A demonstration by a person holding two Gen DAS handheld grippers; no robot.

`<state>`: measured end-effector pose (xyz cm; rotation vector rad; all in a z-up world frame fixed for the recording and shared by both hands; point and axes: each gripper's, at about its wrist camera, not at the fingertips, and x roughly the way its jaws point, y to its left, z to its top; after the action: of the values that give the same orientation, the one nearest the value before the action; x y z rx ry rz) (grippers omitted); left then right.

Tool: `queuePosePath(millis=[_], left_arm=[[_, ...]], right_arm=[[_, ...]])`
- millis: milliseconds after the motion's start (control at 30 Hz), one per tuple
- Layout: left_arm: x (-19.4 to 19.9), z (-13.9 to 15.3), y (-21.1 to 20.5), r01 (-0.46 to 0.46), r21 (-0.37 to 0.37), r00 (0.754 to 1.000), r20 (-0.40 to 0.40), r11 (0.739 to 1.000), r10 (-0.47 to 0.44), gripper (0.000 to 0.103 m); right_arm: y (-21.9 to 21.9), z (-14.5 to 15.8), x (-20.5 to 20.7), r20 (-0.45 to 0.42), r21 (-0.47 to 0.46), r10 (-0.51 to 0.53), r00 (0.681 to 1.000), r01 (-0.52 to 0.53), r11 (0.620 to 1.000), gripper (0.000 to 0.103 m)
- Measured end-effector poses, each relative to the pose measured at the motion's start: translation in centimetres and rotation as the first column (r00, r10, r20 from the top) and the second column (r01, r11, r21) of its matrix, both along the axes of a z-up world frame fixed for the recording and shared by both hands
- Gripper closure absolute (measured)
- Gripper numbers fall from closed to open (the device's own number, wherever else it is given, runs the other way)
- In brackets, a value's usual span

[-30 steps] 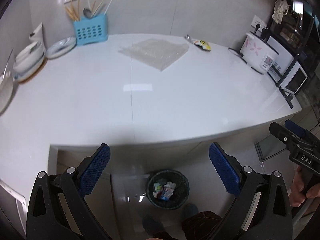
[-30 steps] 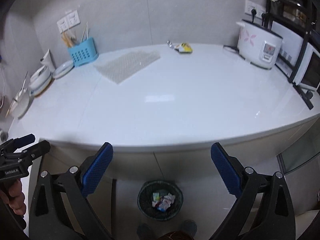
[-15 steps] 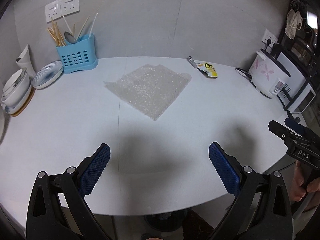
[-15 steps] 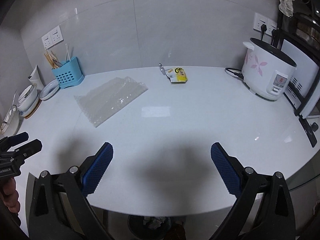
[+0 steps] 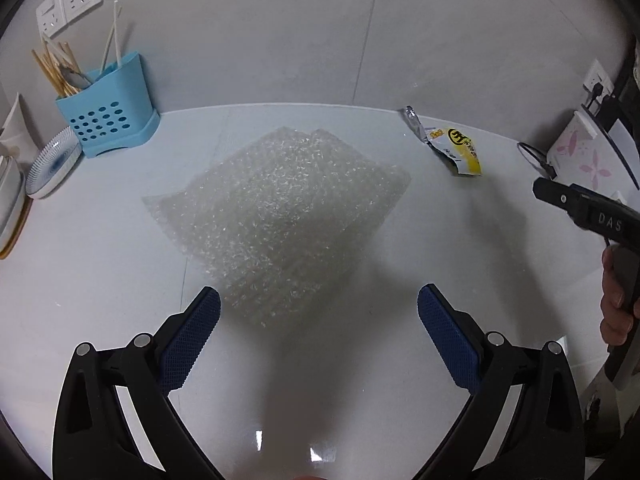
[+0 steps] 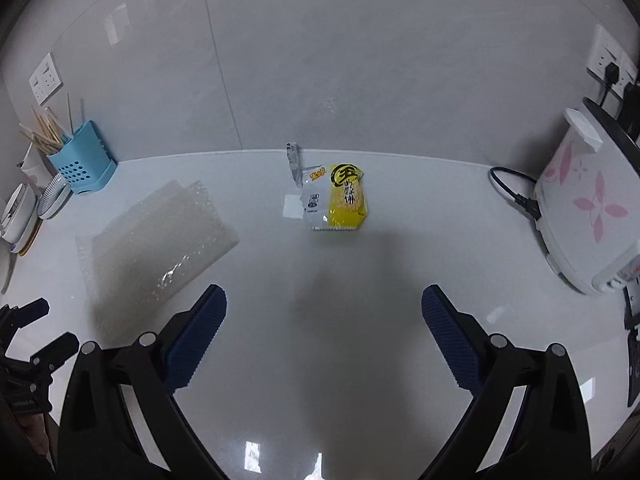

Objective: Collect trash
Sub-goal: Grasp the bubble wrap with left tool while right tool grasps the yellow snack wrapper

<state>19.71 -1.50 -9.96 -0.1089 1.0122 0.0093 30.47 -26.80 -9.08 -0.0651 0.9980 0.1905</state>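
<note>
A sheet of clear bubble wrap [image 5: 280,212] lies flat on the white counter; it also shows at the left of the right wrist view [image 6: 160,240]. My left gripper [image 5: 318,320] is open and empty, just short of the wrap's near corner. An opened yellow and white snack wrapper [image 6: 336,198] lies near the back wall, also seen at the right of the left wrist view [image 5: 456,148]. My right gripper [image 6: 324,320] is open and empty, well short of the wrapper.
A blue utensil holder [image 5: 106,116] and stacked dishes [image 5: 52,164] stand at the back left. A white rice cooker [image 6: 584,208] with its black cord [image 6: 516,192] stands at the right. The other gripper shows at the right edge of the left wrist view [image 5: 592,212].
Both grippers have moved up from the counter's front edge and forward over it. The floor bin has gone out of view. Both stay open.
</note>
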Motion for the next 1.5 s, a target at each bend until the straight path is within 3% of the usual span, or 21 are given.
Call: queuePosePath(millis=[367,700,767,833,967,1067,1133,1233,1300,1500], left_arm=[[4.3,-1.7,-0.3,-0.038,0.016,0.998,-0.048,0.999,0.038,0.006],[6.4,-2.9,0.6,-0.085,0.023,0.993,-0.08,0.996,0.087,0.006],[6.6,-3.3,0.7,-0.091,0.018,0.992,-0.087,0.996,0.093,0.006],[6.8,-3.5,0.7,-0.095,0.014,0.992,-0.088,0.995,0.096,0.006],[7.3,-4.0,0.5,-0.088,0.011,0.991,-0.098,0.996,0.088,0.006],[7.5,-4.4,-0.1,-0.06,0.027,0.992,-0.106,0.998,0.063,0.006],[7.7,-4.7,-0.5,-0.04,0.046,0.993,-0.113,0.998,0.045,0.006],[7.9,-5.1,-1.1,-0.004,0.078,0.993,-0.121,0.997,0.014,0.006],[8.1,-5.3,-1.5,0.011,0.101,0.992,-0.123,0.995,0.001,0.006],[8.7,-6.7,-2.5,0.073,0.123,0.986,-0.161,0.99,-0.052,0.006]], right_arm=[[1.5,-5.6,11.6,-0.12,-0.04,-0.001,0.993,-0.004,0.999,0.009],[2.0,-9.3,16.2,-0.241,-0.014,0.002,0.971,-0.006,1.0,0.01],[2.0,-9.7,16.4,-0.268,0.011,0.011,0.963,-0.009,1.0,0.014],[1.8,-10.3,16.6,-0.299,0.026,0.013,0.954,-0.006,1.0,0.025],[1.8,-10.1,16.7,-0.294,-0.009,0.0,0.956,-0.003,1.0,0.036],[0.7,-9.9,16.9,-0.303,-0.021,-0.023,0.953,0.017,1.0,0.052],[0.5,-9.7,17.0,-0.318,-0.012,-0.02,0.948,0.017,1.0,0.069],[0.1,-9.6,17.3,-0.357,0.032,-0.002,0.934,0.014,0.999,0.087],[0.0,-9.4,17.3,-0.359,0.029,0.007,0.933,0.004,1.0,0.092],[-0.3,-8.8,16.8,-0.344,0.031,0.021,0.939,-0.011,0.999,0.093]])
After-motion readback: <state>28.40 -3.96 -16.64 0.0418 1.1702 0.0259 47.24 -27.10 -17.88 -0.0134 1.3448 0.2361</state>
